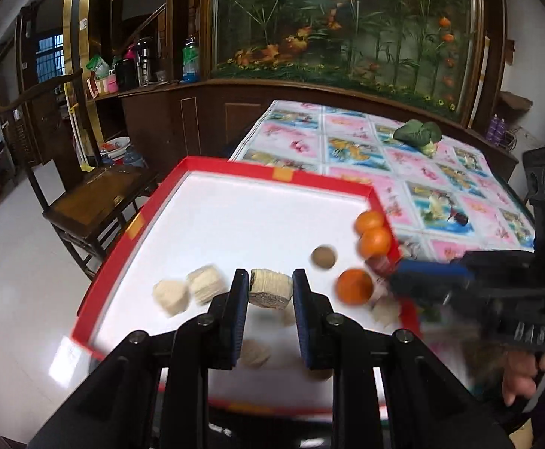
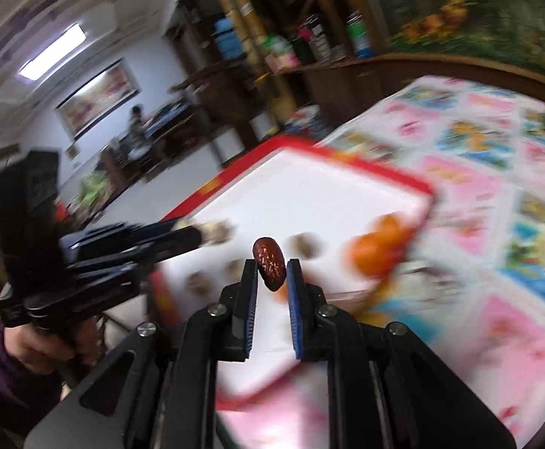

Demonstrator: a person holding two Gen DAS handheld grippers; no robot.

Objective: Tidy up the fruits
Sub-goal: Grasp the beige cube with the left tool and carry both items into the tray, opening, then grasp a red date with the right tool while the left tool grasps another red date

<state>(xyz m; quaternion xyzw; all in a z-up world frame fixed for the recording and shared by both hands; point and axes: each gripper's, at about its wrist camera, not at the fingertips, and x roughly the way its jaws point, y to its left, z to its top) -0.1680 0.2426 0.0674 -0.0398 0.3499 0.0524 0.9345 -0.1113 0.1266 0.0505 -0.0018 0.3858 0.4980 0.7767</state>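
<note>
Your left hand-held gripper (image 1: pixel 268 284) is pinching a pale, ribbed, cylinder-shaped piece (image 1: pixel 270 287) between its blue-padded fingers (image 1: pixel 239 292), held above the near part of the red-rimmed white tray (image 1: pixel 201 164). That tray sits at the left edge of the table (image 1: pixel 347 138), which is covered in a flowered cloth.

Your right hand-held gripper (image 2: pixel 271 271) is clamped on a dark red wrinkled date (image 2: pixel 268 267), gripped upright at the fingertips over the tray's near side. In the left wrist view this gripper reaches in from the right at the tray's right rim.

Inside the tray, two more pale ribbed pieces (image 1: pixel 188 290) lie side by side near the left rim, just left of the one you hold. A small brown round fruit (image 1: pixel 324 257) rests toward the right side. Two oranges (image 1: pixel 373 235) sit touching each other against the right rim, and a third orange (image 1: pixel 355 286) lies nearer to you, beside the right gripper's tips. Further pale pieces show partly behind the left gripper's fingers, too hidden to count. The right wrist view is heavily blurred, so the tray contents there are only smears.

A green leafy item (image 1: pixel 418 134) lies at the far side of the table, well apart from the tray. A wooden chair (image 1: pixel 85 194) stands on the floor beside the table's left edge.
</note>
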